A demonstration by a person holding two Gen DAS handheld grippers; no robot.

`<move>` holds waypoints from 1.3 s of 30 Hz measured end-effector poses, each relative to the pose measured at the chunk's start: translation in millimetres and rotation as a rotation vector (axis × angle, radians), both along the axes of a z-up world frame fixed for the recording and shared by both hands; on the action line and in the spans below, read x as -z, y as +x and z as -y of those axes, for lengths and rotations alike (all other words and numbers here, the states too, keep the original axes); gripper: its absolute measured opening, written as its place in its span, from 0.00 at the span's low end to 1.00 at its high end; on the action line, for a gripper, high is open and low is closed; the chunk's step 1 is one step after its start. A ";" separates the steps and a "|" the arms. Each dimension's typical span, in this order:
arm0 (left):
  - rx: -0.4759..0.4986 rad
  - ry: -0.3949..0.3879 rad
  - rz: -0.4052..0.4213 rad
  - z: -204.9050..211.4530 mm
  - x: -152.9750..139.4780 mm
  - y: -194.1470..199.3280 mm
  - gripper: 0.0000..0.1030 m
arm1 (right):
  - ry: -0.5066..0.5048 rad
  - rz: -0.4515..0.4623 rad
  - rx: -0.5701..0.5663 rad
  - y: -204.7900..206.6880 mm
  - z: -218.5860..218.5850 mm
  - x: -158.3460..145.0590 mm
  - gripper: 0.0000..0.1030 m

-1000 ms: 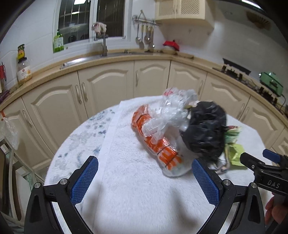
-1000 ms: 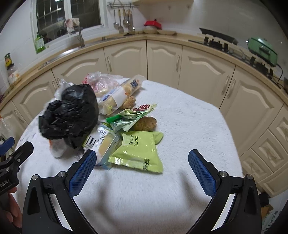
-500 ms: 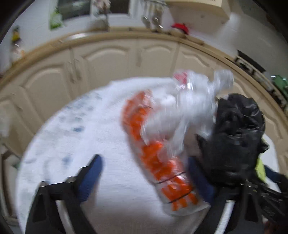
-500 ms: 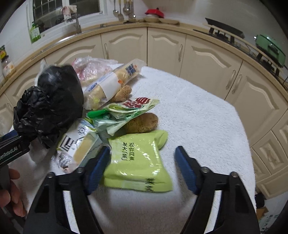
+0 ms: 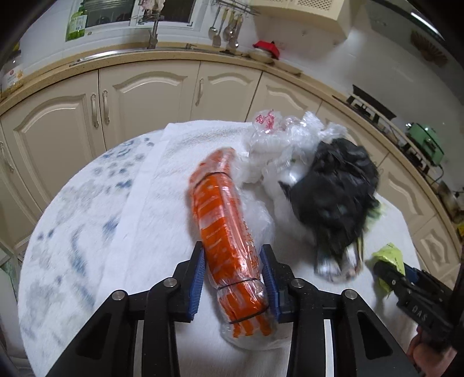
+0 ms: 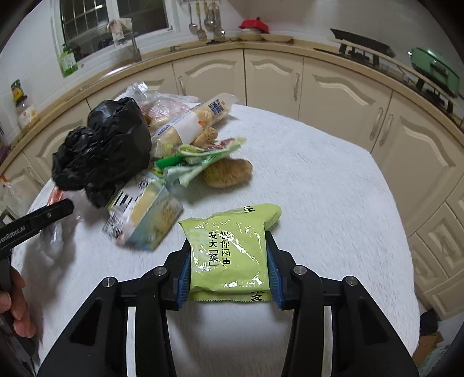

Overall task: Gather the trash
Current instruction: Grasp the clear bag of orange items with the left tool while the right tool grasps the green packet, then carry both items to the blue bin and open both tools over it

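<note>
Orange-wrapped roll (image 5: 229,232), green packet (image 6: 229,255), both clamped

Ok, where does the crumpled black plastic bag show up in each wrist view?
Left wrist: crumpled black plastic bag sits right of centre, beyond the orange-printed wrapped roll.
Right wrist: it lies upper left, behind the light green snack packet.
Shared landmark: the red lid on the back counter.
</note>
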State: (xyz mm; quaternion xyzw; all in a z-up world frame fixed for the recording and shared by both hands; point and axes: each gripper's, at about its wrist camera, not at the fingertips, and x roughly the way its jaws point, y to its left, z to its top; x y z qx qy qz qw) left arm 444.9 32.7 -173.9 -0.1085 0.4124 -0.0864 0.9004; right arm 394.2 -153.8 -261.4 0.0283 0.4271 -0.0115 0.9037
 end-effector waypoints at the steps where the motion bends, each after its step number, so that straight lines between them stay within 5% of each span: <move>1: 0.003 0.002 0.007 -3.8 -0.7 -4.4 0.30 | 0.014 0.003 -0.002 -5.7 1.0 -0.9 0.42; 16: 0.059 0.055 0.040 -12.2 2.2 -55.6 0.27 | 0.056 0.061 -0.034 -78.2 -12.4 -19.3 0.42; 21: 0.024 0.109 0.012 -2.8 10.9 -25.9 0.54 | 0.059 0.064 -0.041 -89.5 -13.0 -21.8 0.42; 26: 0.046 0.111 0.006 11.6 16.2 -12.2 0.26 | 0.074 0.075 -0.036 -95.8 -5.9 -24.9 0.42; 39: 0.142 0.066 0.183 57.7 -36.4 -92.7 0.23 | 0.117 0.183 0.046 -134.6 47.9 -59.7 0.42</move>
